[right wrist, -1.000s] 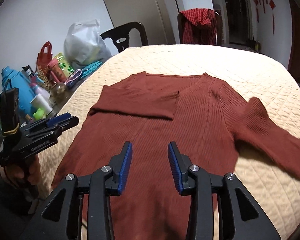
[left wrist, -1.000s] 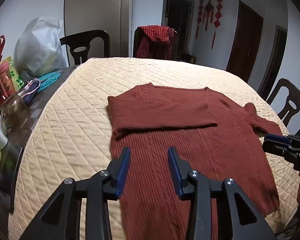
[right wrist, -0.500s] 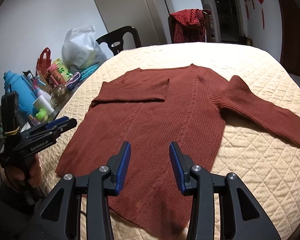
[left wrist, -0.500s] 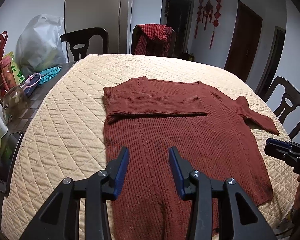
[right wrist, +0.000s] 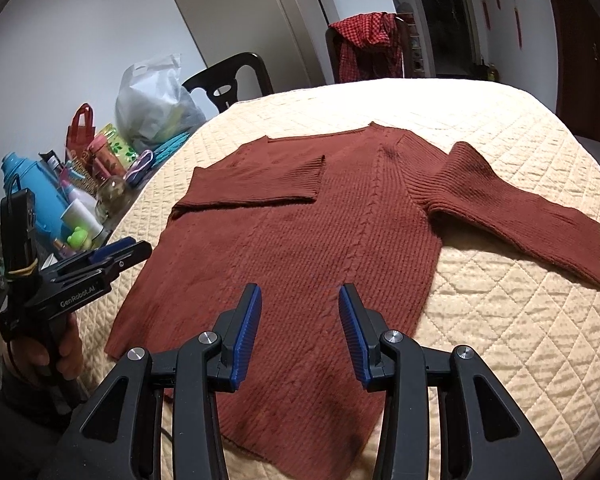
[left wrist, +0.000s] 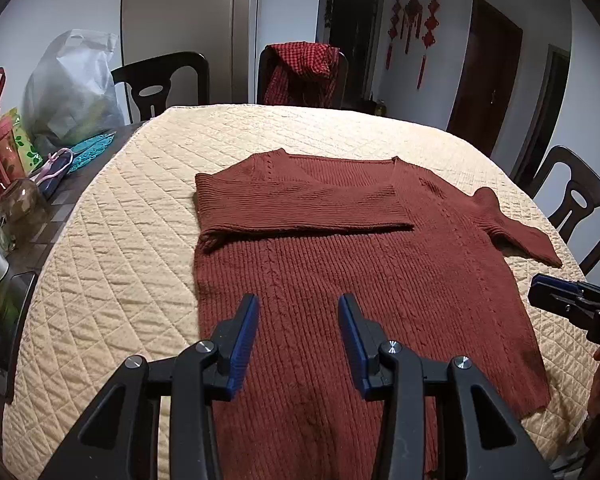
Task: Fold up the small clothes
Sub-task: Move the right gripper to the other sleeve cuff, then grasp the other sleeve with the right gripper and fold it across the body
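A rust-red knit sweater (left wrist: 360, 280) (right wrist: 320, 232) lies flat, front up, on a cream quilted table cover (left wrist: 120, 280). Its left sleeve (left wrist: 300, 208) is folded across the chest. The other sleeve (right wrist: 520, 220) stretches out to the right on the quilt. My left gripper (left wrist: 299, 312) hovers open over the lower body of the sweater, with nothing between its blue pads. My right gripper (right wrist: 299, 300) is also open over the hem area and holds nothing. Each gripper shows at the edge of the other's view: the right gripper (left wrist: 540, 296) and the left gripper (right wrist: 120, 252).
Along the table's left side stand a white plastic bag (left wrist: 72, 92), a glass jar (left wrist: 20, 208), a blue flask (right wrist: 32, 188) and several small bottles. Dark chairs ring the table: one with a red checked cloth (left wrist: 300, 72), one at the right (left wrist: 580, 208).
Both views have drawn back a little toward the near edge, so more of the hem shows. The outstretched right sleeve now lies flat and still. Both grippers stay open.
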`<state>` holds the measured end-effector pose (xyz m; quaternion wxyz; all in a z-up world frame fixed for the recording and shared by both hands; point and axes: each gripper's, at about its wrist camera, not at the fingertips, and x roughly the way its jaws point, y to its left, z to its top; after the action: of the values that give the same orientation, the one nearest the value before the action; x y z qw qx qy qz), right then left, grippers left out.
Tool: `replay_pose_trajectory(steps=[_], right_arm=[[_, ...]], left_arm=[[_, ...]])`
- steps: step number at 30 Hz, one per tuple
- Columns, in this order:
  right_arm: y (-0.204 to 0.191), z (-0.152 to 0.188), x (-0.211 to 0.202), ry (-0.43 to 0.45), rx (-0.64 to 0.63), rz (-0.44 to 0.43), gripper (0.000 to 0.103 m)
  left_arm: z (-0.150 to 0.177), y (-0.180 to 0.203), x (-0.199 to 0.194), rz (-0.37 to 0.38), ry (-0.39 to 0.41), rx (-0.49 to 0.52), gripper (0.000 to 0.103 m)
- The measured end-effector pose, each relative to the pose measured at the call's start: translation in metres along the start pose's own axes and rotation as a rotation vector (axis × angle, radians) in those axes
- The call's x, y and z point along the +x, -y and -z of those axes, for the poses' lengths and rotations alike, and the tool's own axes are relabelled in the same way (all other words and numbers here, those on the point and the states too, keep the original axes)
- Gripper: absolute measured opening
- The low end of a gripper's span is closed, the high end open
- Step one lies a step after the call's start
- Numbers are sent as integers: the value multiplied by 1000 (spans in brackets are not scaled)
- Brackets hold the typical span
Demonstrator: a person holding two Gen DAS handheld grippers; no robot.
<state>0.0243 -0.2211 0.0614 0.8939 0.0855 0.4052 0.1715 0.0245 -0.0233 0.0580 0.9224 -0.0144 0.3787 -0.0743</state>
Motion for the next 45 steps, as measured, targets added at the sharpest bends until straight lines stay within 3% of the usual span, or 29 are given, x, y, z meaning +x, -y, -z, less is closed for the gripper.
replay_pose_trajectory(steps=[13,26,40,41,42,43,45], right_arm=[[56,-2,-5,13,135,93,41],[161,15,-35,73,492,258,44],[222,1,-39,187,734,178,43],[222,-2,-38,183,726,177,39],[221,-8,-38,178,707,166,20],[217,-14,-35,174,694,158,12],[205,-28,-38,184,636,151,9]], left_arm=[[-13,11,33,2,-39,37,44],[-16,18,61,8,-94,52,44],[-10,15,70,21,-104,46,50],[-11,15,70,22,-103,45,50],[-11,15,71,23,-103,44,50],[-11,15,71,24,-102,43,50],[-11,14,71,25,-102,41,50]])
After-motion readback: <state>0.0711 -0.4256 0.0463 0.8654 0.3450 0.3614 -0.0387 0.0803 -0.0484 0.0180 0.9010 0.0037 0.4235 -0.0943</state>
